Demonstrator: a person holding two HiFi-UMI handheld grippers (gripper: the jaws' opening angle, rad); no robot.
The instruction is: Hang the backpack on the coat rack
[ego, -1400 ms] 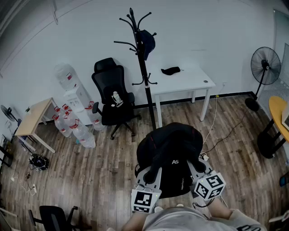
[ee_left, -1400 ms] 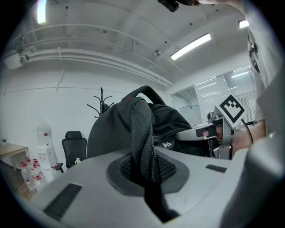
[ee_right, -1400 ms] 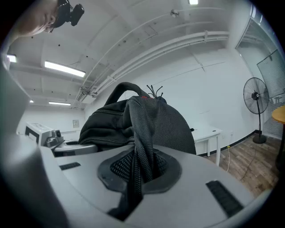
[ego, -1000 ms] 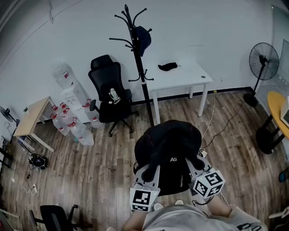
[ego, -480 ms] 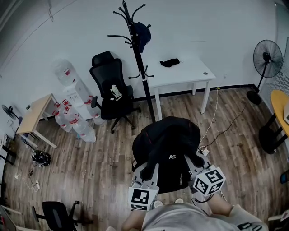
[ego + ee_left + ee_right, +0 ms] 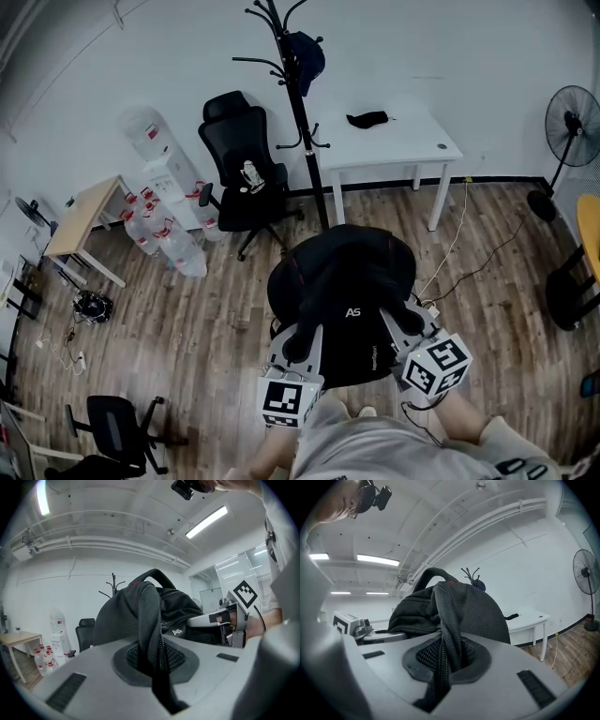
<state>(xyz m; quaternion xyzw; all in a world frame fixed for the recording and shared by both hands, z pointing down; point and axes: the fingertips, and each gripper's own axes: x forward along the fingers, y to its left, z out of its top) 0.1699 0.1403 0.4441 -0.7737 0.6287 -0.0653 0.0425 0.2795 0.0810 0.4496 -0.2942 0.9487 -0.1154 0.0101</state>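
Head view, centre of frame: black backpack point(image 6: 347, 300) held up above the wood floor point(image 6: 216, 319), close in front of the person. At 7 o'clock of the pack, left gripper point(image 6: 302, 345); at 4 o'clock, right gripper point(image 6: 405, 323), both level and pointing toward 12 o'clock.

Left gripper view: jaws pressed together on a mesh strap point(image 6: 151, 620), which runs up from the pinch and over the top of the pack. Right gripper view: same picture, jaws clamped on a webbing strap point(image 6: 447, 634) with the bulk of the pack just beyond.

Back in the head view, coat rack point(image 6: 302, 122) at 12 o'clock of the pack and well apart from it, upright, just beside the white table point(image 6: 394, 141). Dark cap-like item point(image 6: 307, 54) hanging from an upper hook. Small dark thing point(image 6: 367, 119) lying on the tabletop. Black office chair point(image 6: 239, 178) at 10 o'clock, water bottles point(image 6: 164, 239) past it by the wall. Standing fan point(image 6: 574, 127) at 2 o'clock.
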